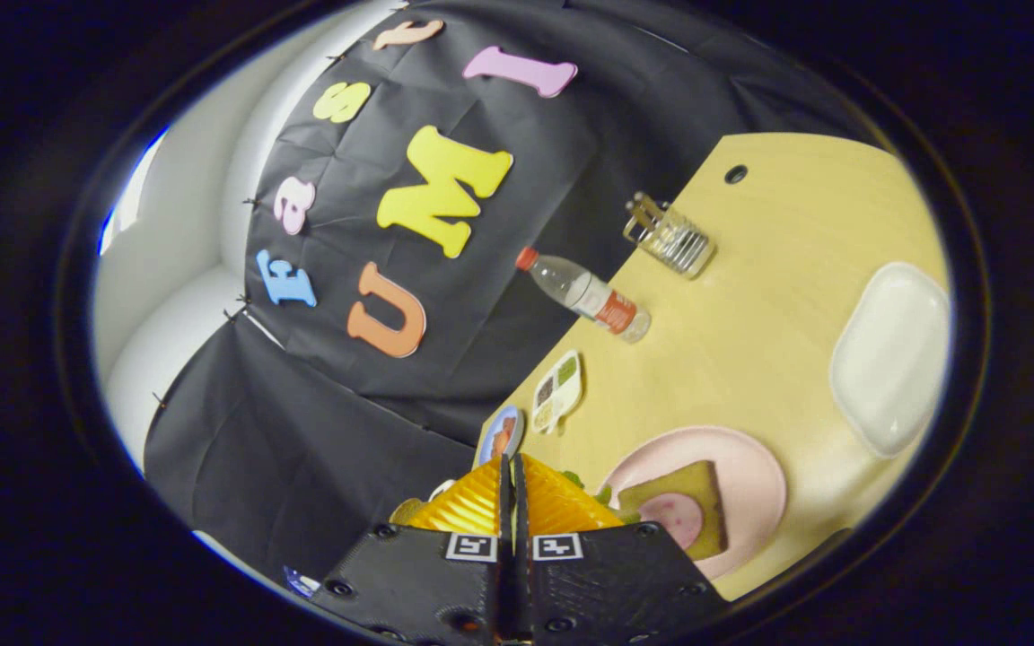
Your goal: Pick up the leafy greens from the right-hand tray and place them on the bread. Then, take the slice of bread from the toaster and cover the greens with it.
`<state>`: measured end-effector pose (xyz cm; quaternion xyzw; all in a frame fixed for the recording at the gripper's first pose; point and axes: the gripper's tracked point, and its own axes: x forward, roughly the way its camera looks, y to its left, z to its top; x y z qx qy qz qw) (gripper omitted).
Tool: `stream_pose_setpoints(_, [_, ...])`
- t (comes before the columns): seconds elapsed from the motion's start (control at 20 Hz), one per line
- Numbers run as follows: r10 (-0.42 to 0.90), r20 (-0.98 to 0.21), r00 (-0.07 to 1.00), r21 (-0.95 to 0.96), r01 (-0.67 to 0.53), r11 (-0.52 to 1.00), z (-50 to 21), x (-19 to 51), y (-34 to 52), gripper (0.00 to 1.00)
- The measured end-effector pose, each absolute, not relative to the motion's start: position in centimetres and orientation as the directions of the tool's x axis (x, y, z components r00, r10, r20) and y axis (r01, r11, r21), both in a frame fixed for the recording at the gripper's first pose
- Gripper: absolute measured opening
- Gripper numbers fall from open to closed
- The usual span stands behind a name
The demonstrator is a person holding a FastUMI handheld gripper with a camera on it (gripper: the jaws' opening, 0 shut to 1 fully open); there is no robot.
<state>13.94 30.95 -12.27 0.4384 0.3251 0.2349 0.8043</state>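
My gripper [511, 462] is held tilted above the table, its fingers pressed together with almost no gap. Bits of the leafy greens [607, 493] stick out beside one finger, apparently pinched between the two. Just beyond the fingers a pink plate [750, 467] carries a slice of bread [683, 489] with a round pink slice of meat [679, 522] on it. The wire toaster rack [670, 238] stands far off near the table's back edge; what it holds is too small to tell.
A white tray [894, 359] lies past the pink plate. A plastic bottle [584, 296] stands by the cloth wall. A small divided dish [557, 390] and a blue-rimmed plate [501, 435] sit near the table's edge, just ahead of the fingertips.
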Motion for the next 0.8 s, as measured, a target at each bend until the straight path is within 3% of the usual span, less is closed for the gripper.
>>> stream_pose_setpoints(0.35, [0.655,-0.355,0.668,0.861,-0.039,0.507,-16.9,14.0,31.3,0.00])
stream_pose_setpoints(0.8, [0.471,-0.504,0.724,0.674,-0.010,0.738,-21.9,14.3,25.1,0.00])
